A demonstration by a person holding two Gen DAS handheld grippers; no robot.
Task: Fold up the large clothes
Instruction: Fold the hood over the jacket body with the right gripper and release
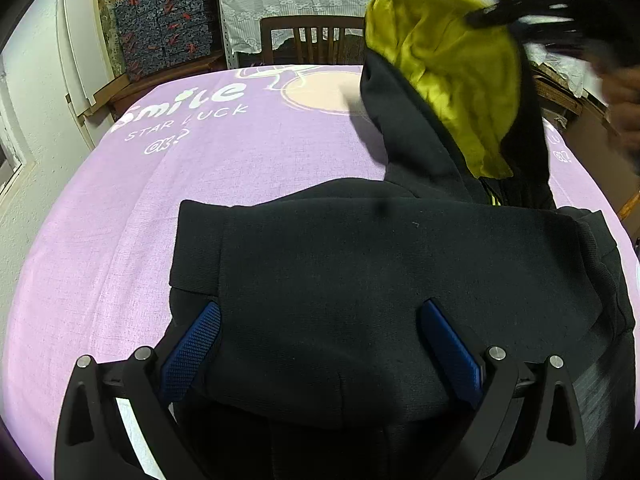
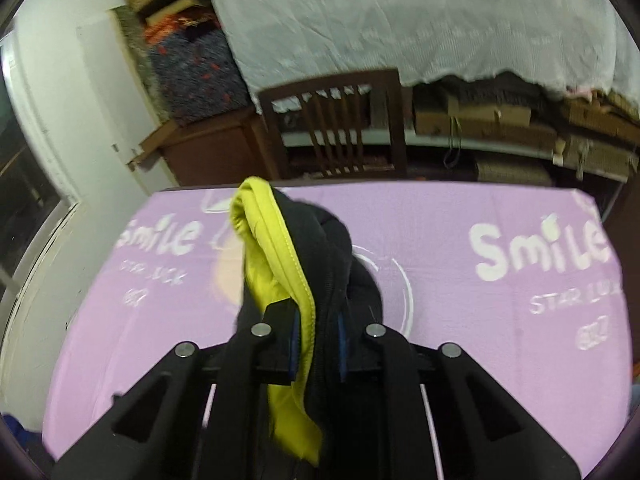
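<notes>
A black hoodie [image 1: 380, 280] lies folded on the lilac tablecloth [image 1: 120, 240]. My left gripper [image 1: 320, 307] stands open over its near part, blue pads [image 1: 196, 344] wide apart, with the flat cloth between them. The hood, with its yellow-green lining [image 1: 448, 80], is lifted off the table at the far right. My right gripper [image 1: 496, 16], blurred there, pinches its top edge. In the right wrist view the right gripper [image 2: 316, 320] is shut on the hood [image 2: 280, 248]. Yellow lining and black cloth are bunched between its pads.
A wooden chair [image 1: 316, 40] stands behind the table's far edge, also seen as the chair [image 2: 340, 128]. Boxes and a white lace cover fill the shelves behind. A white wall runs along the left. A person's hand [image 1: 624, 104] shows at the right edge.
</notes>
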